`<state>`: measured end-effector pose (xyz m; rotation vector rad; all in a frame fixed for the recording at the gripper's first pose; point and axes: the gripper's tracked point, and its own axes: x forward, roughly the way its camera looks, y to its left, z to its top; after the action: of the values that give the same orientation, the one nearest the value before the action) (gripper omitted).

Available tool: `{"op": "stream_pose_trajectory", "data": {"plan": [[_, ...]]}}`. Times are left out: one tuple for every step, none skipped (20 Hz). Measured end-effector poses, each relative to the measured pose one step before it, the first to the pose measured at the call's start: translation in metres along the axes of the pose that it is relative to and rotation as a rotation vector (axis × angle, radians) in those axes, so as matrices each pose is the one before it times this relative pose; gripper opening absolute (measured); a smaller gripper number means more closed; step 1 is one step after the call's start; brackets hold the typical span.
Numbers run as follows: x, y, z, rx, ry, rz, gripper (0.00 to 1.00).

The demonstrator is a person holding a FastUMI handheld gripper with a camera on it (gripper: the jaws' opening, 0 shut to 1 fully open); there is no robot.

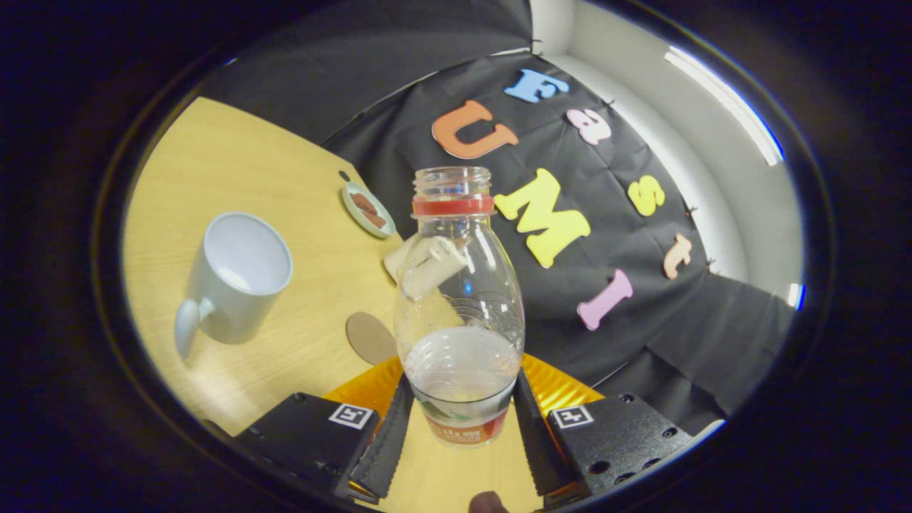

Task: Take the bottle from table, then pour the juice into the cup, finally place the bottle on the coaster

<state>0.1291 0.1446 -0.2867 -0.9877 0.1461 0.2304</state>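
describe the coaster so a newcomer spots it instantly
On the wooden table, look just beyond the fingers shut on the bottle. Between bottle and white cup lies the coaster: a flat brown disc, unlike the pale dish farther back.

Gripper (pixel 459 420) tilted; both fingers (pixel 388 445) clamped inward.

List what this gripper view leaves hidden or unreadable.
- Bottle base: covered by the gripper fingers pressed on both sides.
- Pale block behind the bottle: distorted through the clear plastic, identity unclear.
- Small dish contents: too small to identify.
- Cup bottom: hidden by its own wall.
- Round coaster: partly behind the bottle.
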Motion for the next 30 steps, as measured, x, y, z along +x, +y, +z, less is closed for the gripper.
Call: {"op": "stream_pose_trajectory", "data": {"plan": [[-0.00123, 0.00018, -0.00217, -0.0528, -0.00015, -0.01182, 0.76], [0.00239, 0.00192, 0.00023, -0.05362, -0.00357, -0.00969, 0.76], [0.00126, 0.00332, 0.00121, -0.04602, -0.00368, -0.00534, 0.77], [0.00116, 0.0031, 0.00007, -0.04116, -0.00364, -0.00198, 0.76], [0.00096, 0.00295, -0.00021, -0.0392, -0.00322, -0.00158, 0.76], [0.00019, 0.00109, -0.00227, -0.03052, 0.00459, -0.00221, 0.76], [0.00087, 0.00147, -0.00043, -0.02306, -0.00074, -0.00102, 0.76], [0.00119, 0.00217, -0.00038, -0.02357, 0.00373, 0.0007, 0.76], [0.00096, 0.00228, -0.00007, -0.02471, 0.00197, 0.00169, 0.77], [0.00086, 0.00036, 0.00066, -0.02406, -0.00087, -0.00248, 0.76], [-0.00054, -0.00045, 0.00208, -0.02291, -0.00431, -0.00381, 0.76], [-0.00021, 0.00048, 0.00236, -0.01774, -0.00823, -0.00135, 0.76], [-0.00069, 0.0001, 0.00149, -0.02328, -0.00616, -0.00103, 0.76], [0.00001, -0.00068, 0.00066, -0.02334, -0.00208, -0.00107, 0.76], [-0.00023, 0.00004, 0.00126, -0.01855, -0.0039, 0.00007, 0.76], [-0.00066, 0.00004, 0.0003, -0.01537, -0.00201, 0.00222, 0.76], [-0.0009, -0.00068, 0.00056, -0.01585, -0.00195, -0.00101, 0.76], [-0.00021, -0.00114, 0.00046, -0.01493, -0.00023, -0.00144, 0.76], [-0.00129, -0.00043, 0.00009, -0.01833, 0.00448, 0.00149, 0.76], [0.00059, 0.00013, 0.00093, -0.01967, 0.00138, 0.00244, 0.76], [-0.00111, -0.00142, 0.00103, -0.01811, 0.00012, 0.00043, 0.76], [-0.00177, -0.00016, 0.00102, -0.01986, -0.00031, 0.00185, 0.76], [-0.00059, -0.00165, 0.00062, -0.01727, 0.00088, -0.00211, 0.76], [0.00385, -0.00179, 0.00003, -0.01387, 0.0011, -0.00015, 0.76], [0.00256, -0.00163, -0.00012, -0.01144, 0.0022, 0.00016, 0.76], [0.0022, -0.00108, -0.00045, -0.01075, 0.00041, -0.00194, 0.76], [-0.00089, -0.00153, 0.00027, -0.01037, 0.00219, -0.00125, 0.76], [0.00113, -0.00089, -0.00028, -0.0116, 0.00128, -0.0023, 0.76], [-0.0017, -0.00201, 0.00024, -0.00918, -0.00019, -0.0038, 0.76], [-0.0009, -0.00096, 0.00048, -0.0098, 0.0026, -0.00013, 0.76]]}}
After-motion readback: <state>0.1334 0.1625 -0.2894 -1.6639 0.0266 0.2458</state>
